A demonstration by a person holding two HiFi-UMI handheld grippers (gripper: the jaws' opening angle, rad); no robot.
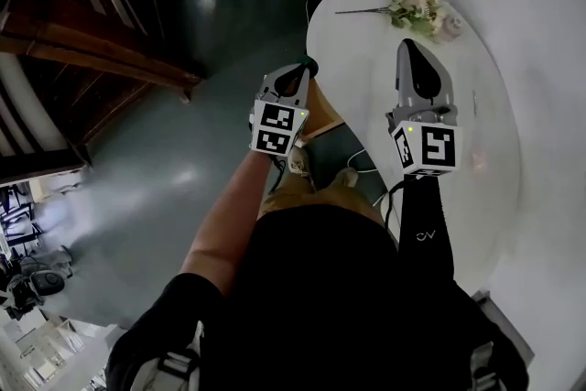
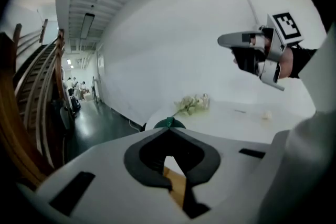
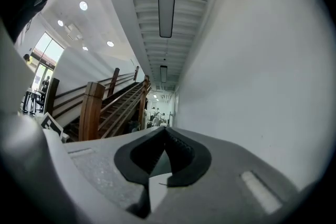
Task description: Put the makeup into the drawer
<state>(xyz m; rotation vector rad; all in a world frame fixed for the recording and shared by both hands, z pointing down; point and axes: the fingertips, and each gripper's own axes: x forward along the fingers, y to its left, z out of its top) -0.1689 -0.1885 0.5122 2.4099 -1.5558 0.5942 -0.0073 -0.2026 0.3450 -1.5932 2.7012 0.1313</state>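
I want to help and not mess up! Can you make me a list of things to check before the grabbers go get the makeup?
1. Left gripper empty: ok, jaws together, nothing between them.
2. Right gripper empty: ok, jaws together, nothing between them.
3. Jaws apart, ready to grab: not ok, both are shut.
4. Makeup found: cannot tell. A small thing sits by the flowers on the white table, too small to name.
5. Drawer in sight: not ok, no view shows one.
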